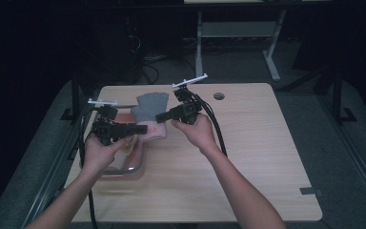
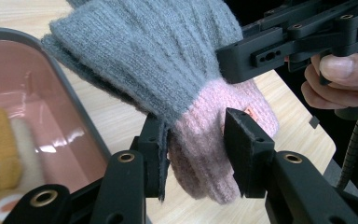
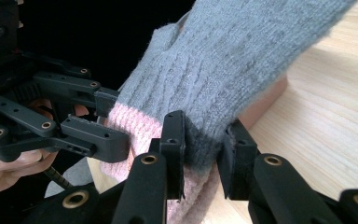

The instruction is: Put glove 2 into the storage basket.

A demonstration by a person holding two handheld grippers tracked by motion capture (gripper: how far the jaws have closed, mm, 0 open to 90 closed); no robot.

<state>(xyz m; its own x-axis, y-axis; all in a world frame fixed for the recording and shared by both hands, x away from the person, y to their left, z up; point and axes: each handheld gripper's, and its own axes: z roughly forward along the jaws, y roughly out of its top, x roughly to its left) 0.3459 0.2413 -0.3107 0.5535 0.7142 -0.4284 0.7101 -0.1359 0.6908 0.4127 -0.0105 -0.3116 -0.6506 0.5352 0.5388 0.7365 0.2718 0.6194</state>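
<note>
Dark floor and a second desk's legs surround the pale wooden table (image 1: pixel 248 157), which stands lit in the middle of the room. At its left edge sits a pink tray (image 2: pixel 23 93) with a grey rim, holding yellow and white pieces too blurred to name. Above the table, just beside the tray, hangs a knitted glove (image 2: pixel 168 70), grey over the fingers and pink at the cuff end, stretched between both tools. The left gripper (image 2: pixel 196 154) is clenched on the pink part, while the right gripper (image 3: pixel 203 156) pinches the grey knit where it meets the pink.
</note>
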